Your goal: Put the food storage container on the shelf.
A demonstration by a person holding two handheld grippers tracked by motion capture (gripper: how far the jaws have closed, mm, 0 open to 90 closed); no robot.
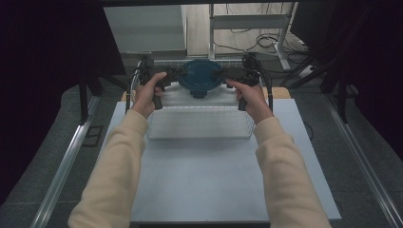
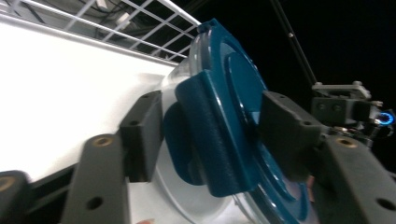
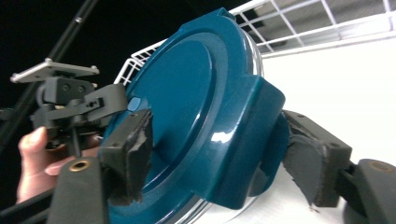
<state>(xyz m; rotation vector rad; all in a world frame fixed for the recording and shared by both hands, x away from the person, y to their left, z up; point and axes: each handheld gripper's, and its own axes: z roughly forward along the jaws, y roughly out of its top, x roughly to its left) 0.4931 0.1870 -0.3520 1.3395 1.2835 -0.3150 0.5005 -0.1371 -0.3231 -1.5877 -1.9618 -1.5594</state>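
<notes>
While claws flank it | blue lid sits between left claw and right claw

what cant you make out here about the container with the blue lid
- Contents of the container: hidden by the blue lid in the high view.
- Its clear body: cut off by the bottom edge in the left gripper view.
- Whether the right gripper pads touch the lid clip: unclear in the right gripper view.
</notes>
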